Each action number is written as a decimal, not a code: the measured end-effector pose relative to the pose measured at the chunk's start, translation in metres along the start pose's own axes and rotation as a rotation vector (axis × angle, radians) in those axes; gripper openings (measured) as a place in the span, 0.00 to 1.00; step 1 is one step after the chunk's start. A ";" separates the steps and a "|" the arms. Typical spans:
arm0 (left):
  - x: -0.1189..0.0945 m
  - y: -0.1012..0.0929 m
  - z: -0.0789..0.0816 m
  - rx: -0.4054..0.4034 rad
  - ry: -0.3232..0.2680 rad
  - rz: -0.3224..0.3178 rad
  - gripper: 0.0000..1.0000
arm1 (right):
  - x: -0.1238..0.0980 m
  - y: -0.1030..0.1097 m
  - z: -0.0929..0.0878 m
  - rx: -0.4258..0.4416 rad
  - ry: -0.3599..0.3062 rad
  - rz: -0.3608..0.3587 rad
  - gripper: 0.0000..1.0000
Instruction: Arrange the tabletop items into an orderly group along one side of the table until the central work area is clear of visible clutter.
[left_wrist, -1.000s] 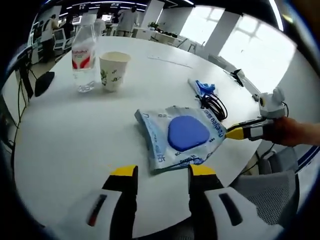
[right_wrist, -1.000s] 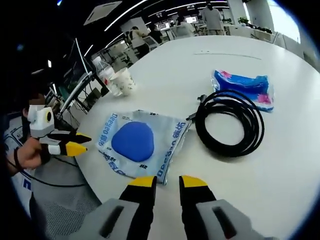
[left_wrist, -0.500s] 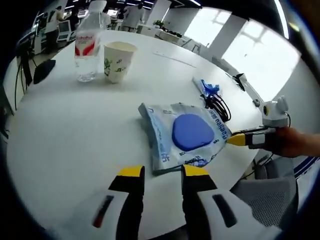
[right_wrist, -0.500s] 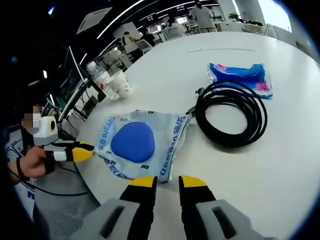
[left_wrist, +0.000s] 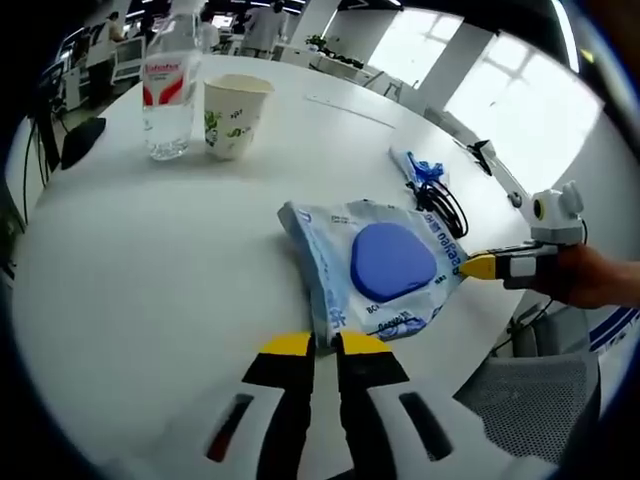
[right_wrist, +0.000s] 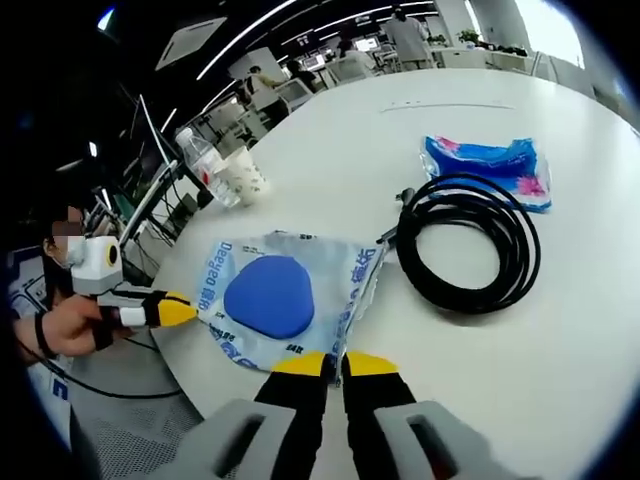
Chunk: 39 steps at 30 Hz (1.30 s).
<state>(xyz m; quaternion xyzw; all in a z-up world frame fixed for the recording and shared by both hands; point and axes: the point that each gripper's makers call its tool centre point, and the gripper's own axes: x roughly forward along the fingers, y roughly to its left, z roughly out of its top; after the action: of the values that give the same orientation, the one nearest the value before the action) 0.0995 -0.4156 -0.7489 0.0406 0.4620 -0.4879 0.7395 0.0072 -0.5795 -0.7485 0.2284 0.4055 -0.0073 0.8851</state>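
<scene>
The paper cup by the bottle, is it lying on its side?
No, the paper cup stands upright on the table, right beside the water bottle.

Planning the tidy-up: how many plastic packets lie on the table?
2: a pale blue packet with a blue pad near the table edge, and a bright blue-pink packet beyond the black cable coil.

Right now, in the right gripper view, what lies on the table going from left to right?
Water bottle → paper cup → blue-and-white plastic pouch → coiled black cable.
</scene>
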 end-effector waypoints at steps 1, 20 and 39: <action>-0.001 -0.002 0.002 0.006 -0.002 0.000 0.03 | -0.001 0.002 0.002 -0.011 -0.001 -0.002 0.01; 0.002 -0.005 0.059 -0.024 -0.129 -0.013 0.00 | -0.006 -0.002 0.049 -0.040 -0.087 0.006 0.00; 0.037 0.015 0.109 -0.141 -0.214 0.013 0.00 | 0.018 -0.028 0.108 -0.108 -0.113 -0.022 0.00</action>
<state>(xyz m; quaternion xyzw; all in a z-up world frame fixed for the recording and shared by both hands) 0.1847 -0.4890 -0.7189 -0.0609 0.4135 -0.4511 0.7885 0.0903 -0.6460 -0.7114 0.1751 0.3572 -0.0082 0.9174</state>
